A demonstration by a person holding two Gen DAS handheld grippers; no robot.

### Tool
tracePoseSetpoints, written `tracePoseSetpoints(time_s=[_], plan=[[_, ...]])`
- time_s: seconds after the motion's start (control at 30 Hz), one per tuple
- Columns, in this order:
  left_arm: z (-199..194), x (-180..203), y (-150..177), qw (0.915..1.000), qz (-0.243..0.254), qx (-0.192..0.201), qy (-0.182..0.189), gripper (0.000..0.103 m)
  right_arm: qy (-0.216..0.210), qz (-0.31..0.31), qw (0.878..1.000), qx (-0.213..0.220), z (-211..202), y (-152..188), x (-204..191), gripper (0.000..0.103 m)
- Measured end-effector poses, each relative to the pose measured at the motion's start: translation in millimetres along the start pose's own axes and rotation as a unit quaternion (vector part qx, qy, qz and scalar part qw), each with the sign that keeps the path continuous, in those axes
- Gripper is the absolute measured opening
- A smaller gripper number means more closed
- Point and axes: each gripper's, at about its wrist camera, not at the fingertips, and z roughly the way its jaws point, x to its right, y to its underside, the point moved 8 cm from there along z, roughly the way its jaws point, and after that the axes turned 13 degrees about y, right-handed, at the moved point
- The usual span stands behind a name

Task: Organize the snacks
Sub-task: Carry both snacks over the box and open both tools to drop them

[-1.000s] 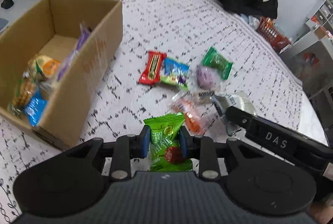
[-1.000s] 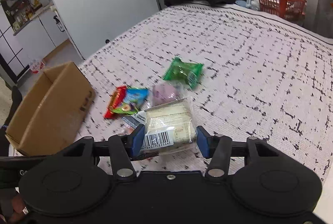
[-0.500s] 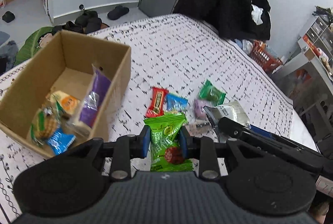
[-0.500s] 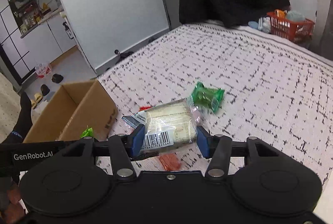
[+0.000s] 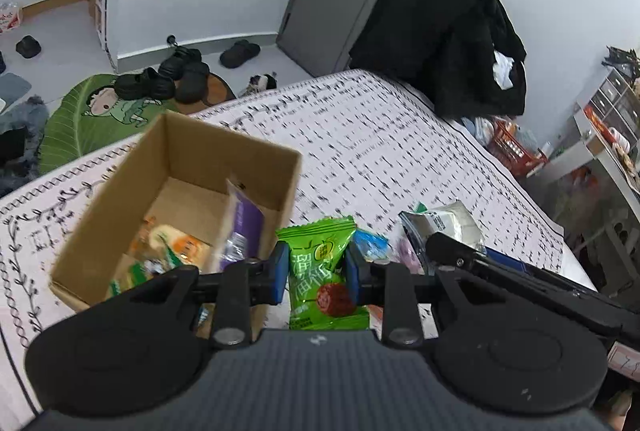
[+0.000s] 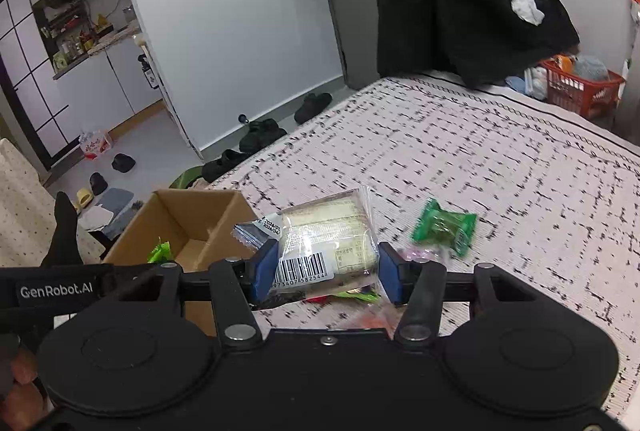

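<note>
Between my left gripper's [image 5: 316, 273] pads sits one green snack packet [image 5: 320, 263]; my right gripper [image 6: 326, 269] clamps one clear barcoded pack [image 6: 326, 239]. One cardboard box [image 5: 188, 151] lies left of centre, its contents blurred.

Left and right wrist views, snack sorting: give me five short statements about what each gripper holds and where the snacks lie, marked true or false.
1. The left gripper grips a green snack packet. True.
2. The right gripper is empty. False: it is shut on a clear barcoded packet.
3. The cardboard box is empty. False: it holds several snacks, including a purple packet.
4. A dark green candy lies on the bed cover. True.
5. The box stands on the floor. False: it sits on the bed cover.
</note>
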Motion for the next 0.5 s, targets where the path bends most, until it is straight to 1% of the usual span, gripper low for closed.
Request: tracePoseSetpoints(time_s=[0.23,0.5], plan=[[-12,-31,-16,0.9998,-0.009,0.011,-0.012,0.029,-0.01,-0.008,1.0,0.005,-1,-8,-30,0.051],[-13,-65,-35,0.9994,-0.022,0.018,-0.016,0.029,-0.016,-0.02,1.0,0.003,0,-11,-58,0.051]])
